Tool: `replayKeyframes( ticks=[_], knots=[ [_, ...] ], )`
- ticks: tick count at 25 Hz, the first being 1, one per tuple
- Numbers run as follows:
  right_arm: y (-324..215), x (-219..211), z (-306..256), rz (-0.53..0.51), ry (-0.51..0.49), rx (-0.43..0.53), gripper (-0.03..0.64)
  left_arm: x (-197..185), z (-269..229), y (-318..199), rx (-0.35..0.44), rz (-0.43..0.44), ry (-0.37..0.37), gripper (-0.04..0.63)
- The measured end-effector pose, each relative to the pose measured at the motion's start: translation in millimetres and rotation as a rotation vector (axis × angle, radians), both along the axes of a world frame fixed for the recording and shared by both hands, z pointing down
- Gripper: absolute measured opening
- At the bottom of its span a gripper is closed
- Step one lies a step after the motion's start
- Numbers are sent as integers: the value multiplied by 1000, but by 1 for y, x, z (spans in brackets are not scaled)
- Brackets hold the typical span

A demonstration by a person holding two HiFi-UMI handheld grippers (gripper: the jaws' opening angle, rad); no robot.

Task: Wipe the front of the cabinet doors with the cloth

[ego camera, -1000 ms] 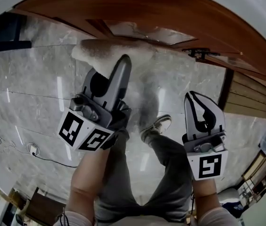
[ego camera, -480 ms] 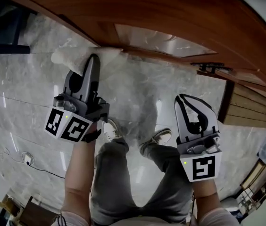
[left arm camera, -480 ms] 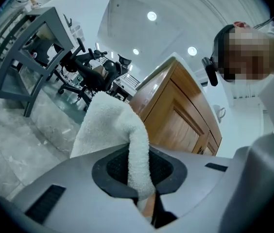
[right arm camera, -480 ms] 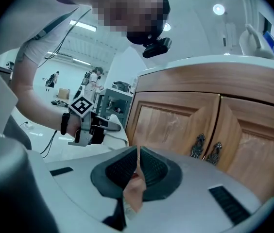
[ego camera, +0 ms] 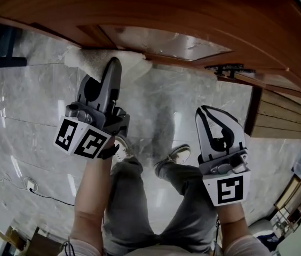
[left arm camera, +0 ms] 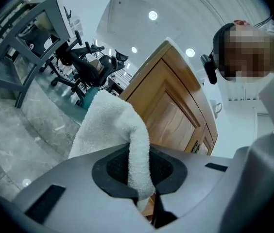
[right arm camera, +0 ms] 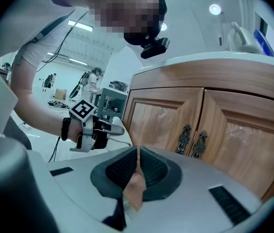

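Moved: my left gripper (ego camera: pixel 113 63) and the cloth (ego camera: pixel 98 61) have slid a little to the right along the foot of the cabinet door (ego camera: pixel 164 40) since half a second ago; a second ago they were further right again. My right gripper (ego camera: pixel 215 112) has hardly shifted.
Left gripper: in the left gripper view I see its jaws closed on a fold of the white terry cloth (left arm camera: pixel 111 123), which stands up between the dark pads (left arm camera: pixel 112 168) and drapes forward.
Cloth position: in the head view it is bunched at the jaw tips, against the lower edge of the wooden door, just above the grey marble floor (ego camera: pixel 30 97).
Right gripper: in its own view (right arm camera: pixel 137 170) the two pads are drawn together with only a thin slit between them, and I see nothing gripped. It hangs well apart from the cloth, pointing at the doors.
Cabinet: two wooden doors (right arm camera: pixel 162 121) with a pair of dark ornate handles (right arm camera: pixel 191 138) side by side at the middle seam.
Also visible: my left gripper (right arm camera: pixel 96 128) shows in the right gripper view, low beside the left door.
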State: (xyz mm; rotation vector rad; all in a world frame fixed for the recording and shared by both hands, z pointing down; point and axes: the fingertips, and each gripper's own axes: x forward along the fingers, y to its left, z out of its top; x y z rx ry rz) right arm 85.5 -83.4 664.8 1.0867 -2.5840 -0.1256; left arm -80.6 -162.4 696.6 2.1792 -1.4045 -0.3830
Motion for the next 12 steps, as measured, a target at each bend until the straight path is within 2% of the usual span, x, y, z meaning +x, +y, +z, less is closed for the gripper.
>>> replayKeyframes(
  ticks=[12],
  knots=[
    [-2, 32, -12, 27, 8, -12, 44, 59, 8, -5, -28, 58, 27, 52]
  ],
)
